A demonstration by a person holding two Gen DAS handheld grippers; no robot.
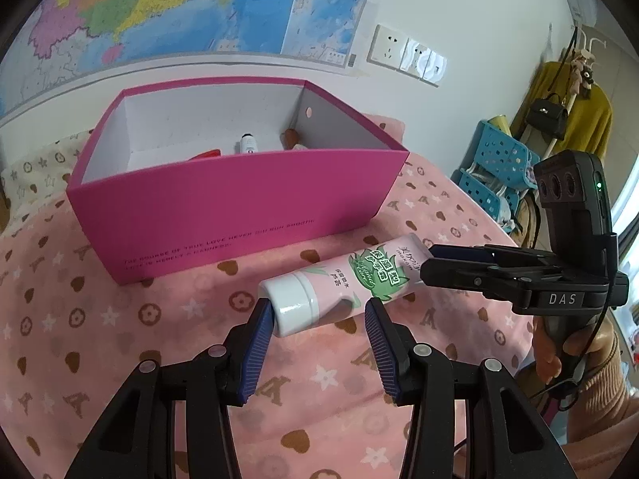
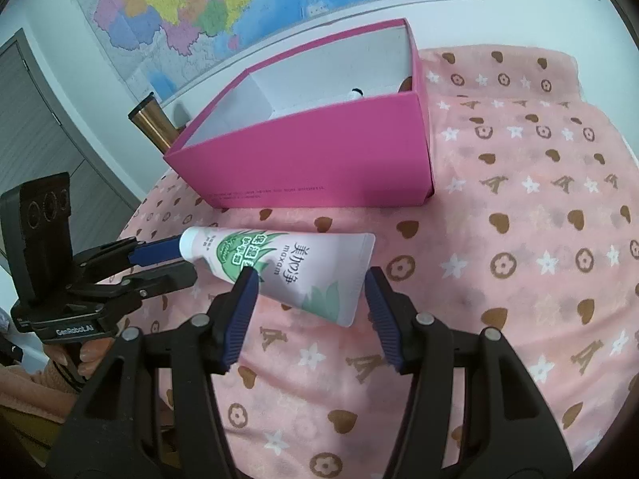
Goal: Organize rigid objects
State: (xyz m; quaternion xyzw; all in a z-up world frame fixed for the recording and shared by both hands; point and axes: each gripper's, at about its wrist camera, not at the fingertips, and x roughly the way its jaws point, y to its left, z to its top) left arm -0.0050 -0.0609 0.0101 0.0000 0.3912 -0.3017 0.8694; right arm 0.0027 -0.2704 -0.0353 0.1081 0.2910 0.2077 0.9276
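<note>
A pink and white cream tube [image 1: 339, 285] with green leaf print and a white cap lies on the pink blanket in front of the magenta box [image 1: 239, 215]. My left gripper [image 1: 319, 311] is open, its fingers on either side of the cap end. My right gripper [image 2: 307, 283] is open around the tube's flat tail end [image 2: 319, 275]. In the left wrist view the right gripper [image 1: 429, 263] reaches the tube from the right. In the right wrist view the left gripper [image 2: 181, 257] is at the cap. The box [image 2: 319, 159] holds a white bottle [image 1: 248, 143] and a few other items.
The pink patterned blanket [image 1: 120, 319] covers the surface. A wall with a map [image 1: 179, 8] runs behind the box. A copper-coloured cylinder [image 2: 153, 123] stands left of the box. Blue baskets [image 1: 495, 167] and hanging clothes are at the far right.
</note>
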